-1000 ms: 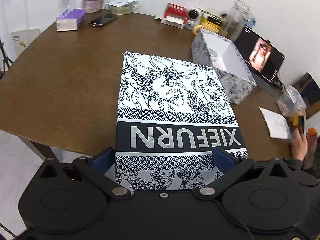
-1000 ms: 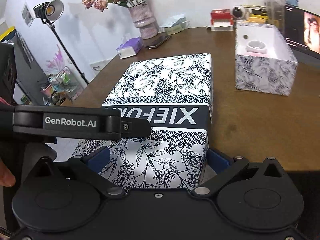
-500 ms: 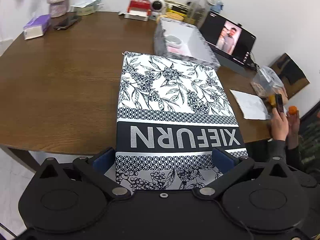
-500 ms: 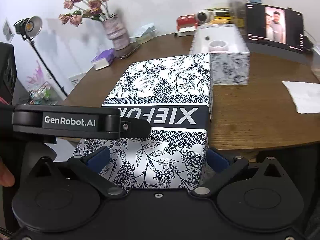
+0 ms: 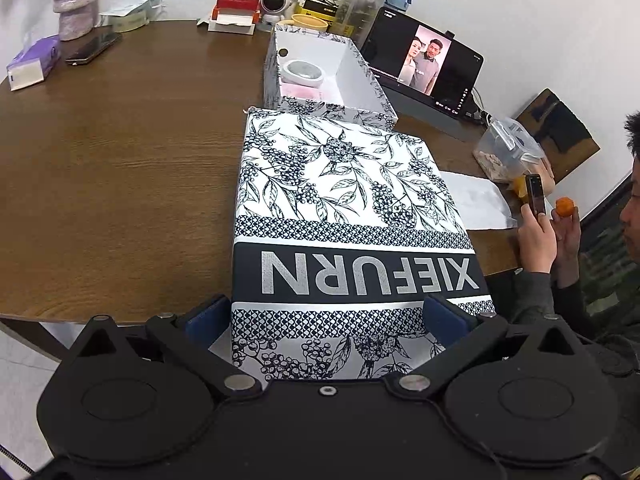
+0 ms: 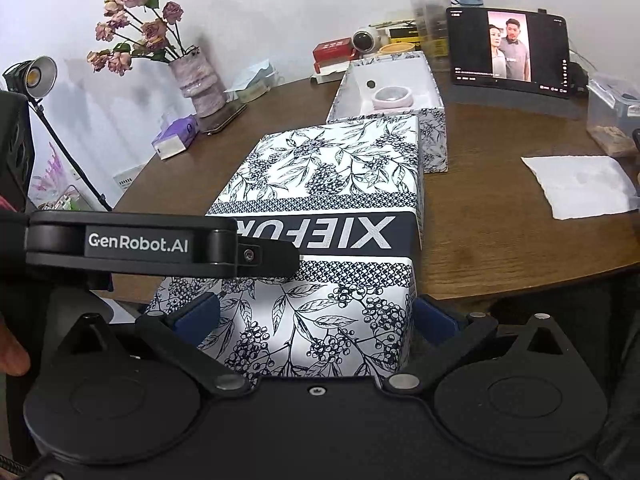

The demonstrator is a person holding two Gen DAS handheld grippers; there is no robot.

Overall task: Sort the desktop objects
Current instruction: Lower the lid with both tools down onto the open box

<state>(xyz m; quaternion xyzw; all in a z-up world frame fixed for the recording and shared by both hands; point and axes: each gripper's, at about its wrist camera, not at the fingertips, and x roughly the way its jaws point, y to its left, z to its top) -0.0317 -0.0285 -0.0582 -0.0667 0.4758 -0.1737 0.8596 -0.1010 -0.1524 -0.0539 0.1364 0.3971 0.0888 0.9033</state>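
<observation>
I note the lid [image 5: 344, 216]: printed paperboard, slight sheen. Desk [image 5: 120, 168]: brown wood grain, smooth. Claw [image 5: 328, 316] housing: matt black plastic.

Box lid [image 5: 344, 216], white card printed with dark botanical sprays and a navy band reading XIEFURN, is lying level above the table's near edge. Its far edge is overlapping the matching open box [image 5: 320, 76], which is sitting upright, holding a pale round dish [image 5: 303, 72].
</observation>
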